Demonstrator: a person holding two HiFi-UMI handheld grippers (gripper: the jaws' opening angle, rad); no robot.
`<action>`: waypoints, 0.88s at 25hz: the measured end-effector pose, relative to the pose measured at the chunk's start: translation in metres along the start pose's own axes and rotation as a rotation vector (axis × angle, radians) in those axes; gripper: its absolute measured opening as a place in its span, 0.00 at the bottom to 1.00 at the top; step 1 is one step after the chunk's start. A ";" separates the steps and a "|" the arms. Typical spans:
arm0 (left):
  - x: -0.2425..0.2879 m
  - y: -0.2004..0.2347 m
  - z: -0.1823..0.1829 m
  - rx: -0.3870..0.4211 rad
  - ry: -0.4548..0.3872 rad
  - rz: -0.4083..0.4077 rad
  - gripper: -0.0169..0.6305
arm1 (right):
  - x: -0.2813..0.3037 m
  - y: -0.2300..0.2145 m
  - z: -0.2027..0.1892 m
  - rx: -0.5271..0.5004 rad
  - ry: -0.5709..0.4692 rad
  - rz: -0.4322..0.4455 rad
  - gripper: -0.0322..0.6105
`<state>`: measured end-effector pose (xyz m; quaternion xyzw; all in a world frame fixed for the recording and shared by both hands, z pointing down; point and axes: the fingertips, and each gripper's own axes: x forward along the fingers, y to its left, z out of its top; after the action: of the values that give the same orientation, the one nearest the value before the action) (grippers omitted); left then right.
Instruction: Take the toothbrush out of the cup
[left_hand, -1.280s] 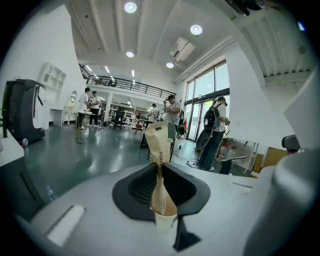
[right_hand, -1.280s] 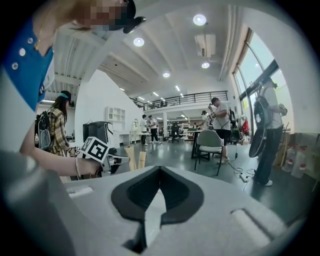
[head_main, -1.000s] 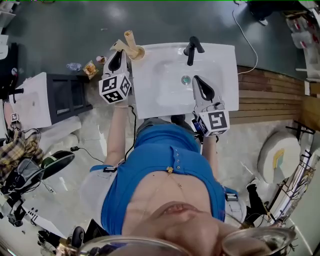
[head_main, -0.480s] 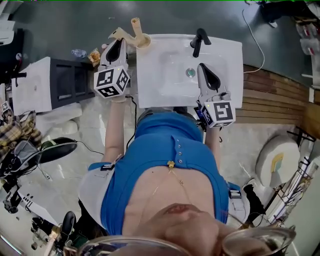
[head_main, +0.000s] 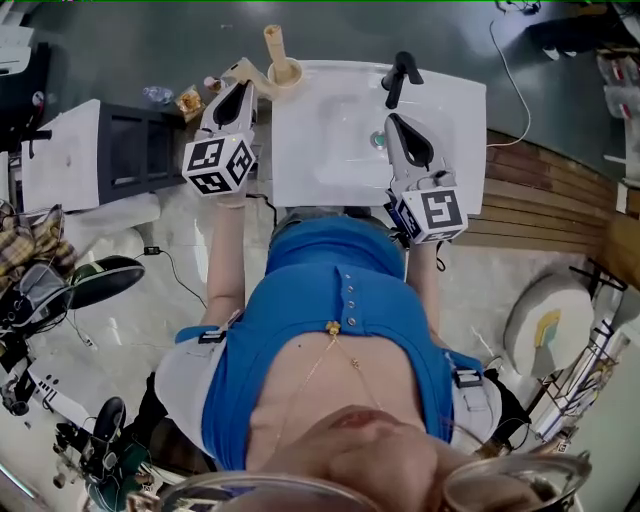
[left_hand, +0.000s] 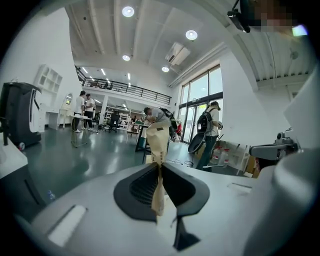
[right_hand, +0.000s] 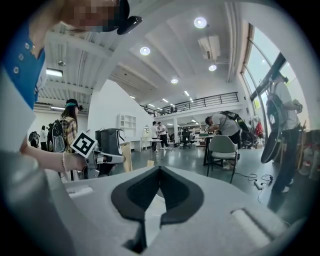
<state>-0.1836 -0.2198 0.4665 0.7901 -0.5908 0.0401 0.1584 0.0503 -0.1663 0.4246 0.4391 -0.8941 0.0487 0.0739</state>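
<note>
While beside cup — toothbrush between just-tightened left tongs

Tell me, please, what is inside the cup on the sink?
One tan toothbrush stands in the cup; the cup's wall hides its lower end.
</note>
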 end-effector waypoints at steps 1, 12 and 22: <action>-0.001 -0.003 -0.003 0.000 0.011 -0.006 0.07 | 0.000 0.000 -0.001 0.000 0.000 0.003 0.05; -0.015 -0.027 -0.047 -0.041 0.150 -0.072 0.07 | -0.011 -0.010 -0.013 0.015 0.005 -0.022 0.05; -0.030 -0.033 -0.085 -0.078 0.285 -0.117 0.07 | -0.013 0.000 -0.021 0.028 0.029 -0.003 0.05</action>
<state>-0.1513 -0.1587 0.5325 0.8029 -0.5163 0.1195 0.2730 0.0602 -0.1529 0.4425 0.4409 -0.8914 0.0674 0.0807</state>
